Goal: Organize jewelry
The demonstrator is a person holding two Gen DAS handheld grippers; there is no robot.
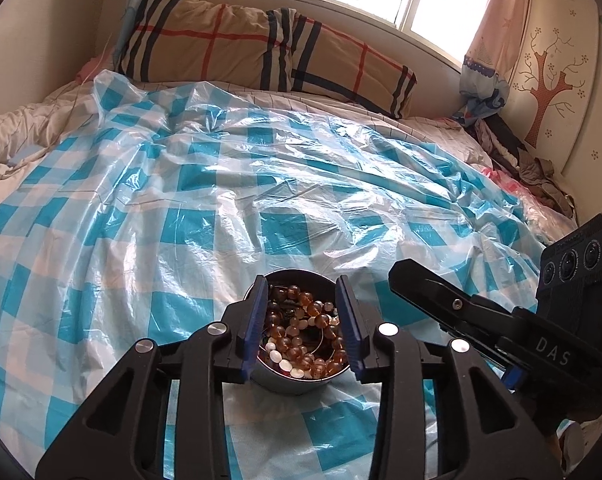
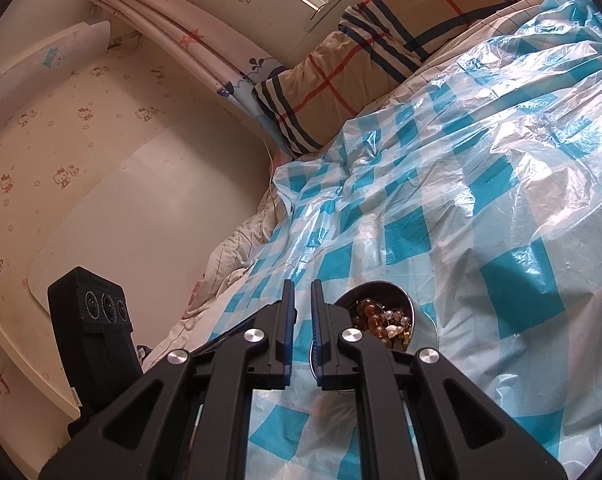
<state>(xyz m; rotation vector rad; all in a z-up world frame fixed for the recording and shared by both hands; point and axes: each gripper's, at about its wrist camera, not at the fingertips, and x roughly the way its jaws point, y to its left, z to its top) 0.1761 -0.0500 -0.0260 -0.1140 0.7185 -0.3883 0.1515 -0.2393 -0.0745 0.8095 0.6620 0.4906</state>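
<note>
On the bed: a blue-and-white checked plastic sheet (image 1: 229, 184) covers the quilt, with a plaid pillow (image 1: 237, 40) at the far end under the window.
Bowl: a small round metal bowl (image 1: 293, 384) sits on the sheet near the front edge, upright.
Beads: amber and pearl-white beads (image 1: 301, 332) lie heaped and tangled inside the bowl, filling most of it.
Left tool: the left tool (image 1: 301, 284) is poised directly over the bowl, its blue-padded fingers (image 1: 253, 320) standing apart, one over each side of the rim; the beads show in the gap between them, and no pad presses on any bead.
Right tool: the right tool (image 2: 303, 288) has its jaws nearly together with only a narrow slit left, nothing held in it.
Bowl to right tool: in the right wrist view the bowl (image 2: 415, 308) lies just beside the tips, on their right and partly hidden behind the right finger.
Contact: whether either tool touches the bowl's rim cannot be told.
</note>
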